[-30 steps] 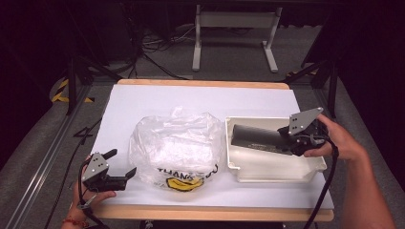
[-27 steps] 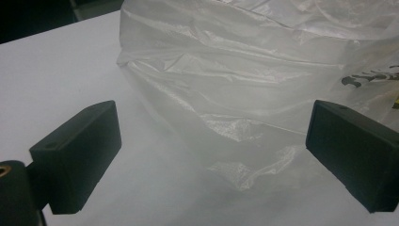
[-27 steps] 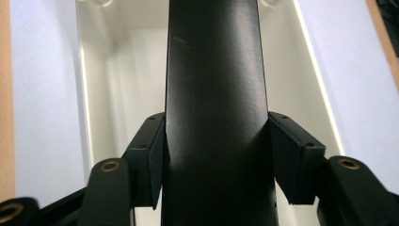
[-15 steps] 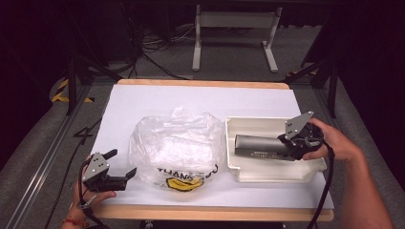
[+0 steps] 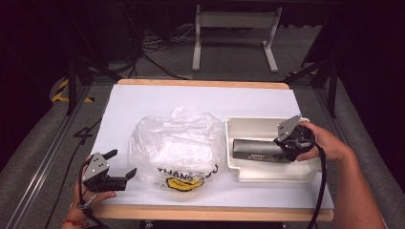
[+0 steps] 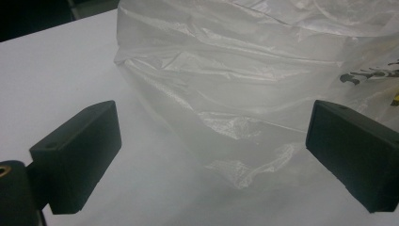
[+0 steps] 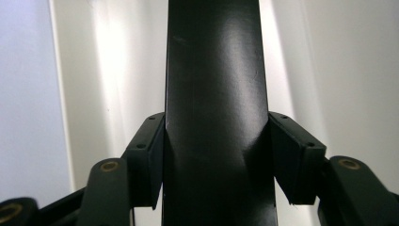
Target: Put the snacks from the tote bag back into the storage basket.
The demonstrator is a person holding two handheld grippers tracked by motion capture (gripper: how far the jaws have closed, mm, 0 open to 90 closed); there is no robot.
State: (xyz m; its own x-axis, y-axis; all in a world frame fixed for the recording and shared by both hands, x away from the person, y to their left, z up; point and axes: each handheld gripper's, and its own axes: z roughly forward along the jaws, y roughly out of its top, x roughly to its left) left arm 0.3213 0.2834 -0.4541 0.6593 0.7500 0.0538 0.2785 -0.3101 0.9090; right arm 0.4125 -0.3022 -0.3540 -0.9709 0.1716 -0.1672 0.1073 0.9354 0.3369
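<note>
Two grippers, left gripper point(image 5: 120, 164) jaws wide apart, right gripper point(image 5: 286, 144) clamping black box point(image 5: 255, 150), bag point(image 5: 177, 145) reading "THANKS".

table top point(image 5: 143, 102): plain white, light wood edge
plastic bag point(image 5: 176, 143): see-through, kinda milky, with black lettering and a yellow smiley
tray point(image 5: 267, 174): off-white, right of the bag
bar point(image 5: 255, 150): matte dark grey/black, in the tray
gripper jaws: black

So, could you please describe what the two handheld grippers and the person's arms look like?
Both the left gripper and right gripper are black, each topped by a grey three-cornered plate and trailing a black cable. Their fingers are blocky black pads on arms with brass-coloured pivots. The forearms are bare of sleeves; a red band circles the left wrist.
</note>
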